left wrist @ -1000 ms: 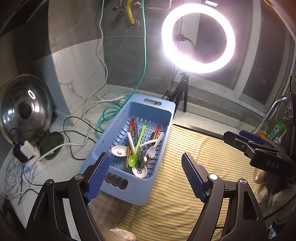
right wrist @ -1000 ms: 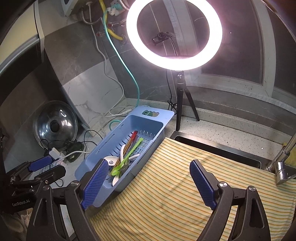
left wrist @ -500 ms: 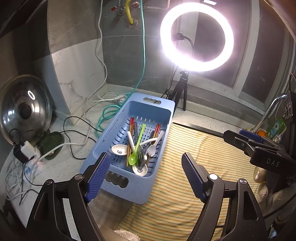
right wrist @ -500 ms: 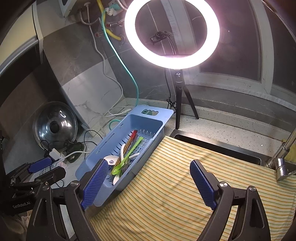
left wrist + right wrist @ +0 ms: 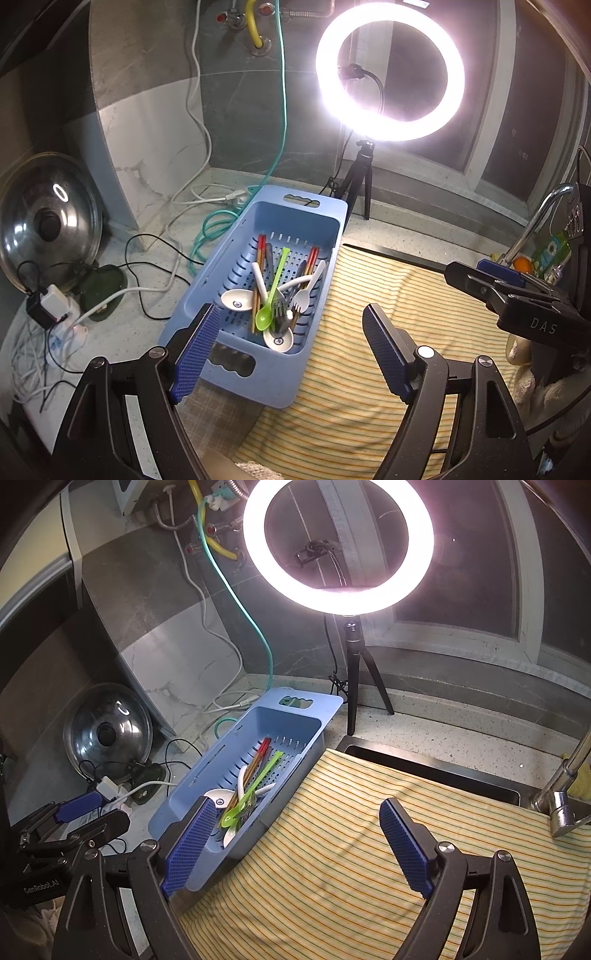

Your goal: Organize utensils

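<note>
On the far left, a shiny pot lid (image 5: 46, 221) leans against the wall. In front of it, a white power strip (image 5: 61, 314) lies on the counter with black and white wires all around it. A green hose (image 5: 282, 110) hangs down the wall and curls up on the counter behind the basket.

Next comes the blue basket (image 5: 321, 216). It sits on the counter, and its right side touches the striped cloth. All the utensils are piled inside it. There is a white soup spoon (image 5: 234, 298) on the left. Red-tipped chopsticks (image 5: 259, 258) lie the long way. A green spoon (image 5: 271, 291) lies across the top of the pile. A white plastic fork (image 5: 308, 291) is on the right side, and a metal fork (image 5: 281, 314) is under the green spoon. Another white spoon (image 5: 279, 339) rests at the near end.

The left gripper (image 5: 288, 354) hangs above the near end of the basket. Its blue fingers are spread wide and hold nothing.

A bright ring light (image 5: 389, 72) stands on a small black tripod behind the basket.

The yellow striped cloth (image 5: 369, 867) covers the sink. The right gripper (image 5: 295, 845) hangs over the cloth. Its fingers are spread wide too, and nothing is between them. Its left finger (image 5: 188, 845) is in front of the basket's near end.

On the far right, a silver faucet (image 5: 565, 786) stands at the edge of the cloth.
</note>
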### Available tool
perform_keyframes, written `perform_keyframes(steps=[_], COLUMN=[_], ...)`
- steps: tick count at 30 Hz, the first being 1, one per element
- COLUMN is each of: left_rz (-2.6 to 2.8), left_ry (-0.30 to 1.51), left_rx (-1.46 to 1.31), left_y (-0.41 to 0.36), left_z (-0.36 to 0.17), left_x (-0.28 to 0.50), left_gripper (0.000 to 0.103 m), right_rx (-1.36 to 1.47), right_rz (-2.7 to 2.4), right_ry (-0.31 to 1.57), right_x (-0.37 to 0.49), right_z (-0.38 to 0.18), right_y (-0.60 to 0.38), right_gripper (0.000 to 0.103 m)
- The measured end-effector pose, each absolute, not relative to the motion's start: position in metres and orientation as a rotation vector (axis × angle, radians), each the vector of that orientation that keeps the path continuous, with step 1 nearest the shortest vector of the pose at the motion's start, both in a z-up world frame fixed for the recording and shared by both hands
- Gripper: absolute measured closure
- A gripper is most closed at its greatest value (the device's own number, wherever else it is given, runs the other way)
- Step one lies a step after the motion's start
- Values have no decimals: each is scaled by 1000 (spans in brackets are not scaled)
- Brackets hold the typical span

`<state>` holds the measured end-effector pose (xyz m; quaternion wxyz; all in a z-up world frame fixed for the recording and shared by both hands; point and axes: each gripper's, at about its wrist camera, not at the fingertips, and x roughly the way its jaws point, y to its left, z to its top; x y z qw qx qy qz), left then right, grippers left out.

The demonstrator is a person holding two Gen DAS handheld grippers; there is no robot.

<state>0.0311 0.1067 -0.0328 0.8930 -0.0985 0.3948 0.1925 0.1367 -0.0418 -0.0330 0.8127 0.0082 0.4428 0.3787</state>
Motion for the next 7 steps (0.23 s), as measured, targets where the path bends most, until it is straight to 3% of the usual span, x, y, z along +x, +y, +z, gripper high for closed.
perform_keyframes(steps=[7], left_rz=[389], left_ry=[817], left_rx=[-190], left_y=[105], left_z=[-34], left_x=[33], left_gripper=[23], right_rx=[23], right_rz=[804], right_ry=[954], right_x=[140], right_z=[-37], right_y=[-43], right_gripper=[15])
